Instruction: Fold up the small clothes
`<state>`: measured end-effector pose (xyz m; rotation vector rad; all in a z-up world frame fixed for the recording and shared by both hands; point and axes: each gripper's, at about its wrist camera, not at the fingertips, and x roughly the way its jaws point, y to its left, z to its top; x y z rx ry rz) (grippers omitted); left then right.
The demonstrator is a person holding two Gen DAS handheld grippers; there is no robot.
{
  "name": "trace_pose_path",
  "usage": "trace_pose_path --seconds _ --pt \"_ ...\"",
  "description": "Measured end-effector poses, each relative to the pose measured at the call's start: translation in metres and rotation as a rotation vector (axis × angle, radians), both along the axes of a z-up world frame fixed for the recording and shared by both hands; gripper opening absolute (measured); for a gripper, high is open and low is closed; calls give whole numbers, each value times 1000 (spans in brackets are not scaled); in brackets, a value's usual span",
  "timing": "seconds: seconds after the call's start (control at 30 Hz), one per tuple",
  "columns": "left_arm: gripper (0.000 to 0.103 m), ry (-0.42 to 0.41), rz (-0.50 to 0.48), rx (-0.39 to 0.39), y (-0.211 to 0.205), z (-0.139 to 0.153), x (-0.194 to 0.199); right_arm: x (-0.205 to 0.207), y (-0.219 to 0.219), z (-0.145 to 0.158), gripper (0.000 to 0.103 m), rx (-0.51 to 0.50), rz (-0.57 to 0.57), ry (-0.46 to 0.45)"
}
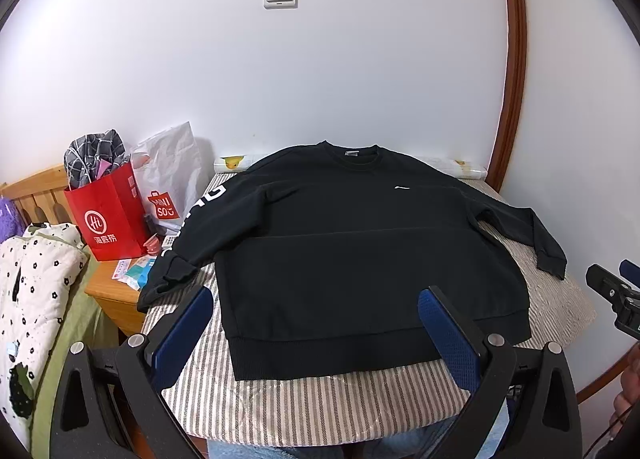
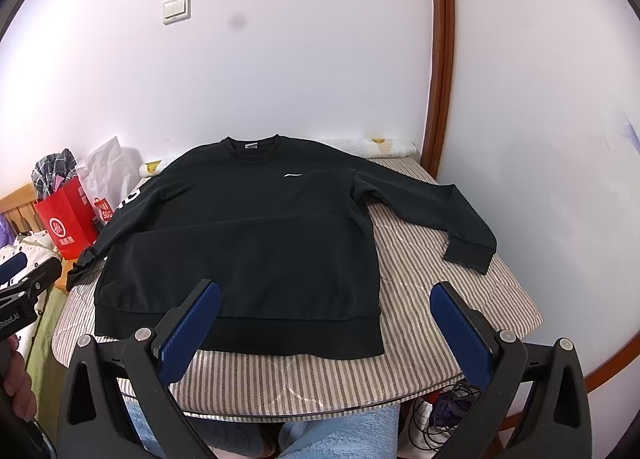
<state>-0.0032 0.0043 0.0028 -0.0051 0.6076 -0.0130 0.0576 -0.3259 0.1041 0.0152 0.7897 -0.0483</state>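
Note:
A black sweatshirt (image 1: 352,251) lies flat, front up, on a striped table cover (image 1: 320,403), collar toward the wall, both sleeves spread out. It also shows in the right wrist view (image 2: 248,243). My left gripper (image 1: 320,339) is open and empty, hovering over the near hem. My right gripper (image 2: 324,327) is open and empty, over the hem's right corner. The right sleeve cuff (image 2: 472,251) lies near the table's right edge. The left sleeve (image 1: 180,251) hangs over the left edge.
A red paper bag (image 1: 108,219) and a white plastic bag (image 1: 168,179) stand on a wooden nightstand (image 1: 112,295) at the left. A floral quilt (image 1: 32,283) lies further left. The wall is close behind the table. Cables (image 2: 444,415) lie under the table.

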Motion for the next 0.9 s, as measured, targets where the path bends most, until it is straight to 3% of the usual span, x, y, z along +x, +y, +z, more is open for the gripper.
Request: trace_pose_path --seconds 0.9 --pt "103 0 0 -10 2 1 -2 -6 9 2 103 -2 18 -14"
